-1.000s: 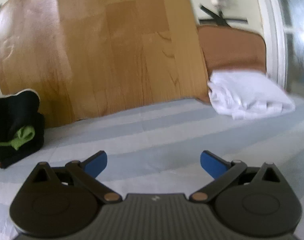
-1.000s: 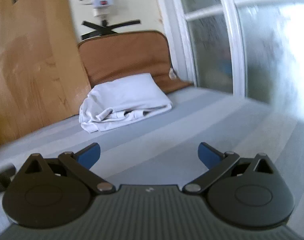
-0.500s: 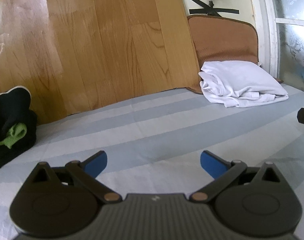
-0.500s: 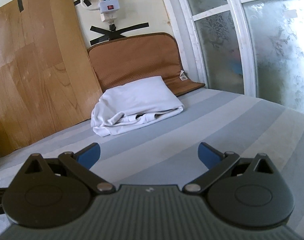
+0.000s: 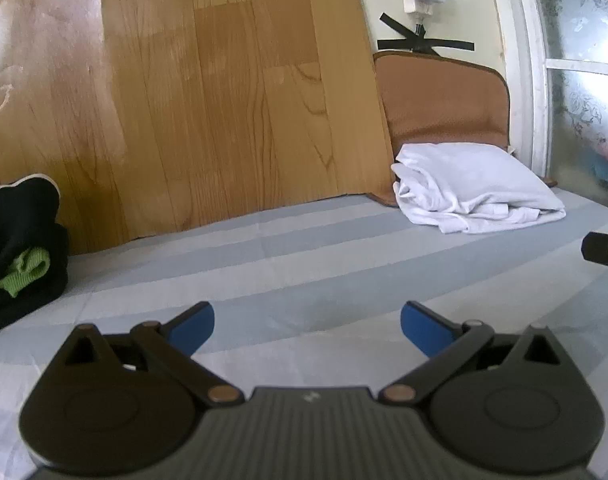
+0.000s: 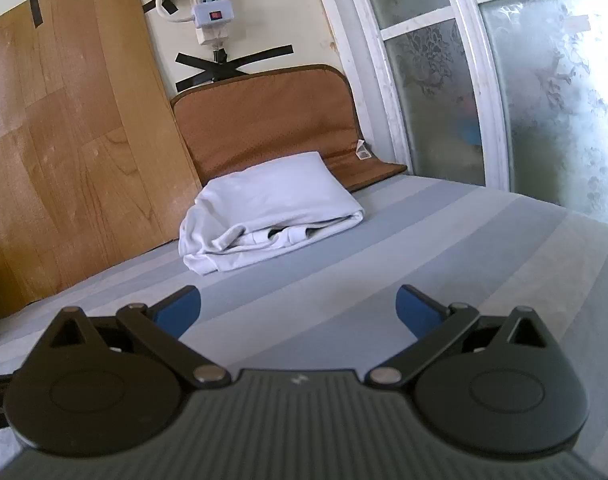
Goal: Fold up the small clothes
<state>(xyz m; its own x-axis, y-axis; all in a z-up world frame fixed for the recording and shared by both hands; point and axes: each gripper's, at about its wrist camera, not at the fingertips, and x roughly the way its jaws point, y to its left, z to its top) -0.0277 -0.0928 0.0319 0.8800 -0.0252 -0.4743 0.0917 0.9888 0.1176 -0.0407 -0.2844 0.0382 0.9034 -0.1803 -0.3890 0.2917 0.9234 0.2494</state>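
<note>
A folded white garment (image 5: pixel 473 190) lies at the far right of the grey striped sheet (image 5: pixel 304 248), against a brown cushion; it also shows in the right wrist view (image 6: pixel 268 210). A dark pile of clothes with a green cuff (image 5: pixel 22 256) sits at the far left. My left gripper (image 5: pixel 307 330) is open and empty, low over the sheet, well short of both piles. My right gripper (image 6: pixel 298 314) is open and empty, facing the white garment from a distance. Part of the right gripper (image 5: pixel 603 250) shows at the left view's right edge.
A wood-grain board (image 5: pixel 184 100) leans along the back wall. A brown cushion (image 6: pixel 272 120) stands behind the white garment. A power strip (image 6: pixel 212 12) hangs on the wall above. Frosted glass doors with white frames (image 6: pixel 483 80) close off the right side.
Both views have shifted and steadied: the white garment now sits a little further right in the left view and more central in the right view. Both grippers stay open and empty.
</note>
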